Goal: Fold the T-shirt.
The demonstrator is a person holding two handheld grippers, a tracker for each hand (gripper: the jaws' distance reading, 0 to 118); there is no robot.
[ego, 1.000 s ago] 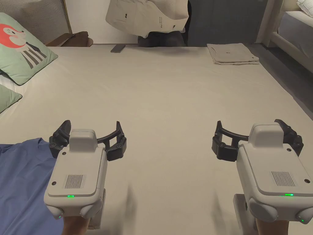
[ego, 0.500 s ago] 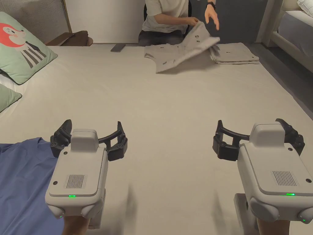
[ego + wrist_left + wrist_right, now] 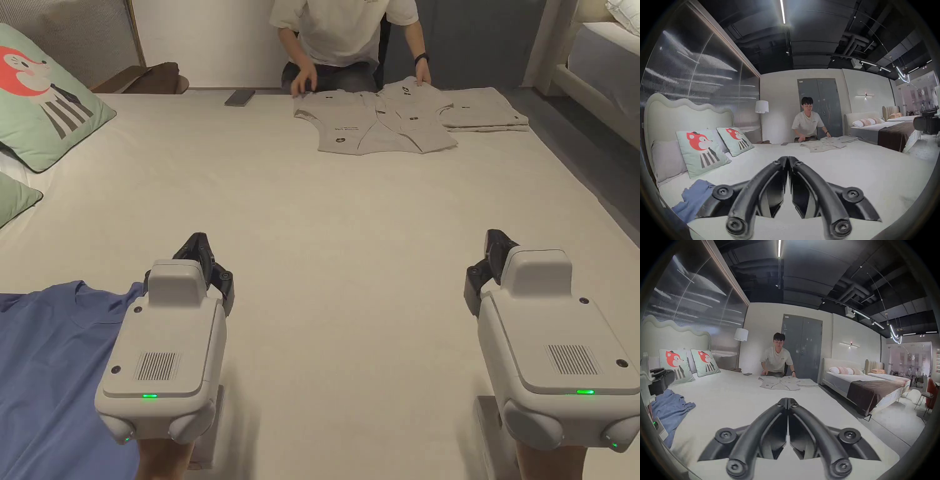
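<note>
in the head view, the left gripper (image 3: 201, 251) is seen in the lower left of the frame and the right gripper (image 3: 494, 247) in the lower right, both held above the pale bed sheet (image 3: 337, 237). in each gripper view the two black jaws are seen pressed together at their tips, with nothing caught between them. the blue t-shirt (image 3: 44, 369) is found crumpled at the lower left edge of the head view, just beside the left gripper's body; whether the two touch cannot be told. in the left gripper view the same garment is seen at the lower left. at the top centre of the head view, a grey garment (image 3: 375, 125) is spread flat on the far side of the bed, and both hands of a seated person (image 3: 344, 25) are laid on its far edge. a folded grey stack (image 3: 494, 112) is placed just to its right. a fox-print pillow (image 3: 44, 100) is seen at the upper left, and a dark phone (image 3: 240, 97) near the top centre.
</note>
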